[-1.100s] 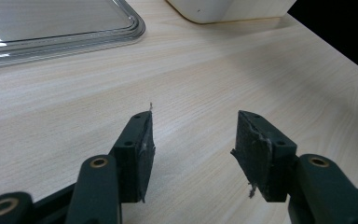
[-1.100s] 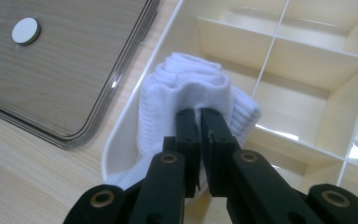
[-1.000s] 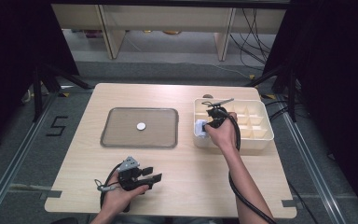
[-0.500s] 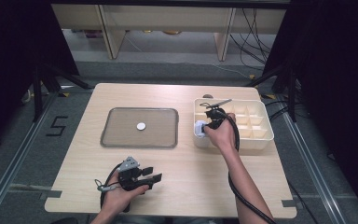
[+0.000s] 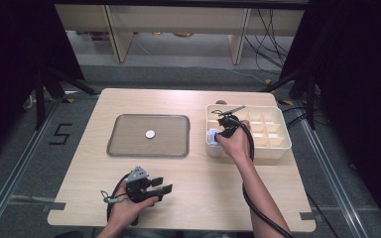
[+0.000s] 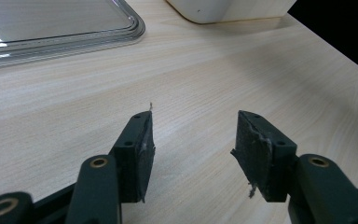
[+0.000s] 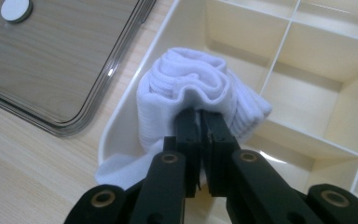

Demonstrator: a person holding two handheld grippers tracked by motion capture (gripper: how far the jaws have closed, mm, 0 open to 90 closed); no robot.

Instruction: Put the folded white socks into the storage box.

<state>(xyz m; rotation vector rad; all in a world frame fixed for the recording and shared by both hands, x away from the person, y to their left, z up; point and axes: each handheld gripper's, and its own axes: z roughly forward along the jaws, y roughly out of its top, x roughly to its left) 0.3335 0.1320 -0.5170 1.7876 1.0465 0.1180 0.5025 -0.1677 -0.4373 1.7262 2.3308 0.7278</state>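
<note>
Right tool (image 7: 200,123) clamping white sock (image 7: 191,79)

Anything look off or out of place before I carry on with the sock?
Mostly tidy. The white sock held in the right tongs spills over the divided bin's near-left wall. The left tongs' pads look frayed, with loose fibres hanging off.

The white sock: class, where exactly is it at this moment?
The white sock is pinched in the right gripper, at the near-left corner compartment of the cream divider box, on the table's right side beside the clear tray.
</note>
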